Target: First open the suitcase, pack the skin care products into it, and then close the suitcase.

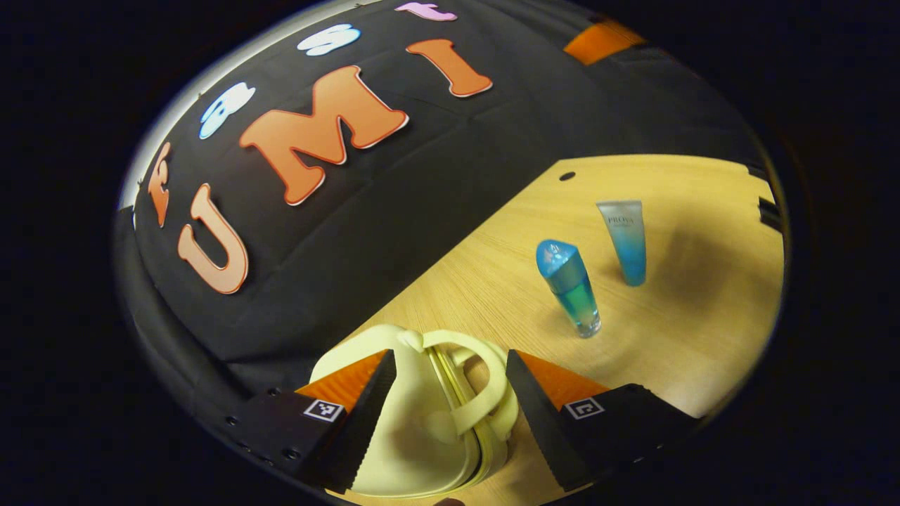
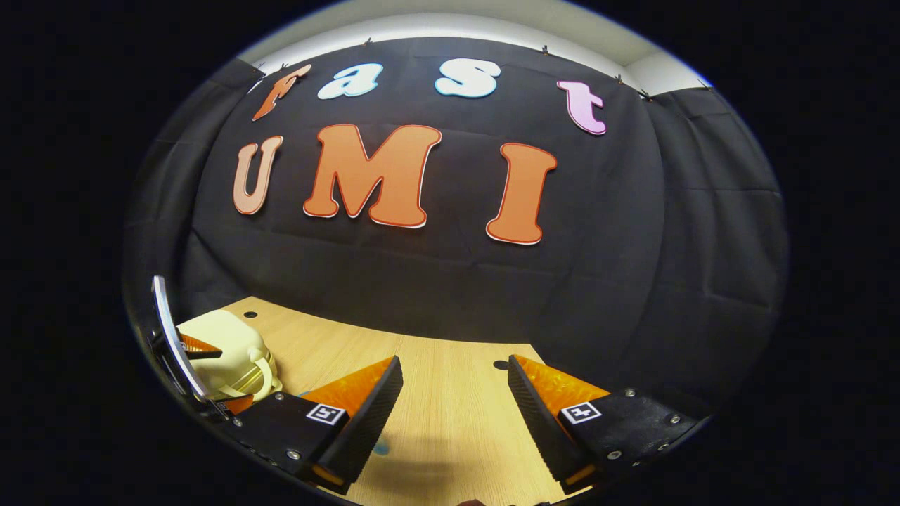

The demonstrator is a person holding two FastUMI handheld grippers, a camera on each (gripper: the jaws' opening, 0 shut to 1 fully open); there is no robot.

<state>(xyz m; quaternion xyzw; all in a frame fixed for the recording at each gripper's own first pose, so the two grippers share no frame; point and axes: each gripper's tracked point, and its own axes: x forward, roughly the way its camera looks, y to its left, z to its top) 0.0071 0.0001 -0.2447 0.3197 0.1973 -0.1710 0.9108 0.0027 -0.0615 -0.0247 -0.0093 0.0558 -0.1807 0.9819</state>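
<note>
A small pale yellow suitcase (image 1: 415, 422) lies closed on the wooden table (image 1: 492, 281), its curved handle (image 1: 485, 393) pointing away from me. My left gripper (image 1: 450, 355) is open, with a finger on each side of the suitcase's handle end. Beyond it a blue-green bottle (image 1: 571, 289) with a blue cap stands upright, and a blue tube (image 1: 626, 240) stands just behind it. In the right gripper view my right gripper (image 2: 453, 362) hangs open over bare table (image 2: 450, 422). There the suitcase (image 2: 221, 351) sits at the far left, with the left gripper (image 2: 235, 376) around it.
The black cloth wall runs close behind the table's far edge. Small dark holes mark the tabletop (image 1: 567, 176) (image 2: 500, 365). A dark fixture (image 1: 770, 211) sits at the table's right edge.
</note>
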